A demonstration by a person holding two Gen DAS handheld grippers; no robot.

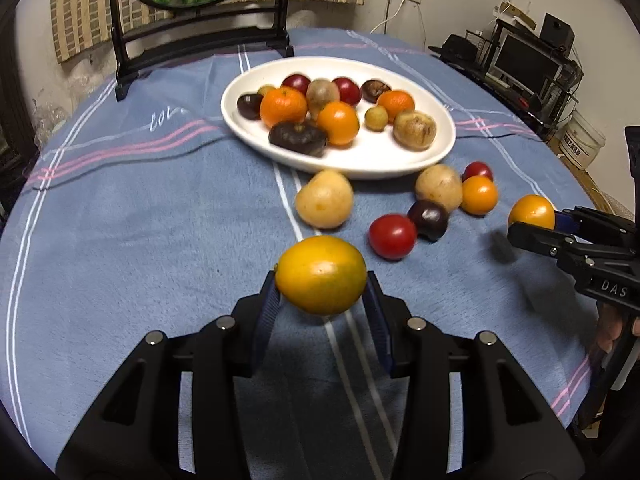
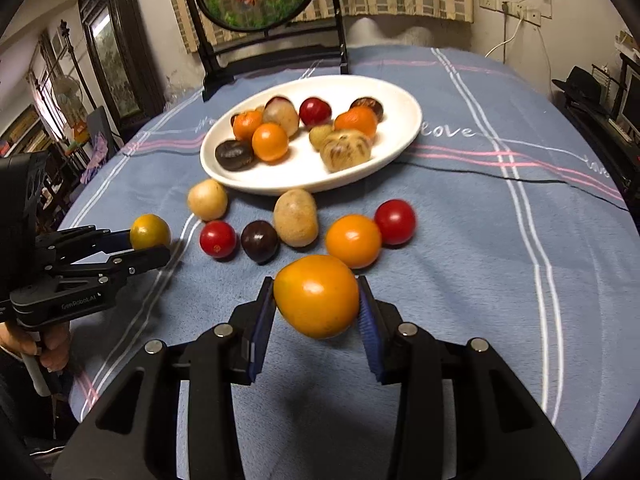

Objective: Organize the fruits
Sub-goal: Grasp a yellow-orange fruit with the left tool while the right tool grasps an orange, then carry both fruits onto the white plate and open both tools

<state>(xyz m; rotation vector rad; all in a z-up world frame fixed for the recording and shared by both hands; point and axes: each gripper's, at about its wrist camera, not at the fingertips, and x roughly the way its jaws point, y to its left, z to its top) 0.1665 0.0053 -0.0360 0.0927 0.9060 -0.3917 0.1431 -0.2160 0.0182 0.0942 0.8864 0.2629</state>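
My left gripper is shut on a yellow-orange fruit and holds it above the blue cloth; it also shows in the right wrist view. My right gripper is shut on an orange fruit, which also shows at the right in the left wrist view. A white oval plate further back holds several fruits: oranges, red, dark purple and tan ones. Several loose fruits lie in front of the plate, among them a red one, a dark purple one and a tan one.
A round table with a blue striped cloth bears everything. A dark framed round picture on a stand rises at the table's far edge. Shelves with electronics stand at the right, beyond the table. A black cable crosses the cloth.
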